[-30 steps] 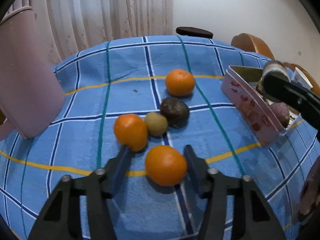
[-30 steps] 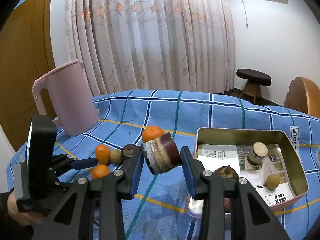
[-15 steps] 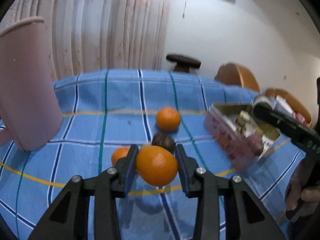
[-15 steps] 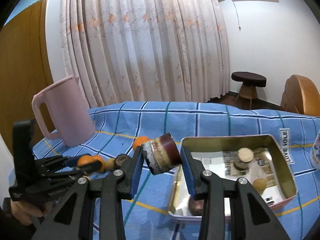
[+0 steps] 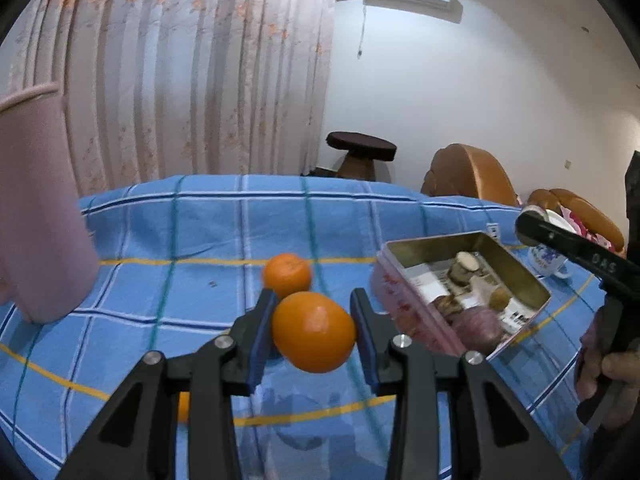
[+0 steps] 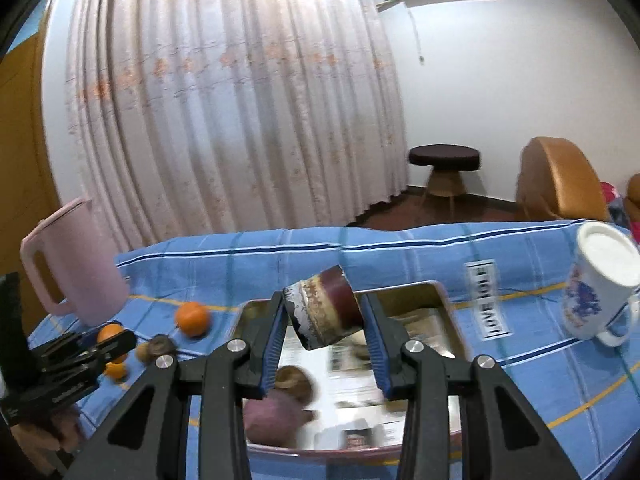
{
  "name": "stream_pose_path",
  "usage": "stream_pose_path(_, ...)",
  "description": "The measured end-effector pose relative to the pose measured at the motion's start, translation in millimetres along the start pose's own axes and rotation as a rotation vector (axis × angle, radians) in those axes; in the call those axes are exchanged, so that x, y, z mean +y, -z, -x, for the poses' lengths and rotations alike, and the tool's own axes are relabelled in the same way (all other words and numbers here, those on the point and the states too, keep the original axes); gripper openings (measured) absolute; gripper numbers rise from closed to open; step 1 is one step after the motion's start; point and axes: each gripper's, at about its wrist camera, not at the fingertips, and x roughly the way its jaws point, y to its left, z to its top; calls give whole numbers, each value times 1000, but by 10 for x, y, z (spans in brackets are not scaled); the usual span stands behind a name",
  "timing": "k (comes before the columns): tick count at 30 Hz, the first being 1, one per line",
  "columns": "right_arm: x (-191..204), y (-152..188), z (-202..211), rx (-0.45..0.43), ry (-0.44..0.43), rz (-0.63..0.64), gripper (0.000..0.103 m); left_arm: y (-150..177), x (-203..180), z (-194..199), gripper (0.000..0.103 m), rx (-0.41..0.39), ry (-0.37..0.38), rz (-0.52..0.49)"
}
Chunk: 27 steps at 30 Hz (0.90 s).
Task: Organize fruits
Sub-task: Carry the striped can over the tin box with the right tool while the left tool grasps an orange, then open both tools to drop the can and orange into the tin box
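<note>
Left hand-held gripper (image 5: 314, 322): closed on an orange (image 5: 314, 331), one pad pressing each side; the fruit is lifted clear of the cloth. Its jaws have just been closing around this orange.
Right hand-held gripper (image 6: 323, 330): clamped on a dark maroon, brown-banded cylinder (image 6: 322, 311) that sits tilted between the pads, held above the tin.
Tin (image 5: 520, 270): open rectangular metal box with pink printed sides, on the counter to the right of the loose fruit; inside lie a purplish round fruit (image 5: 478, 326), a small tan round piece (image 5: 499, 298), a corked little jar (image 5: 464, 266) and printed paper.
Loose fruit: 1 orange on the cloth (image 5: 286, 274) just behind the held one; in the right wrist view, 2 small brown fruits (image 6: 156, 347) lie near the other oranges, left of the tin.
Counter (image 5: 200, 232): covered by a blue checked cloth with yellow and teal lines.
Pitcher (image 6: 74, 266): pink, upright, at the counter's far left edge.
Mug (image 6: 600, 280): white with blue pattern, standing right of the tin.
Person: fingers (image 5: 612, 376) wrapped on the right gripper's handle, seen at the left wrist view's right edge.
</note>
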Motion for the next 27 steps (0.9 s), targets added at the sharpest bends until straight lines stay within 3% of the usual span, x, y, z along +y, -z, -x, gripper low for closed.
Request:
stream_pose_path(11,-529,-36,-10,7,70,-39,40,-217,-790,-405,40,22,58,-47)
stream_pose_path(16,-489,44,-182,70,66,-4,40,-282,-1082,-627,40,42,24,-80)
stream_pose_path(27,-371,198,-404,165,42,36,40,-200,-1183,-845,40,113,-1,-103)
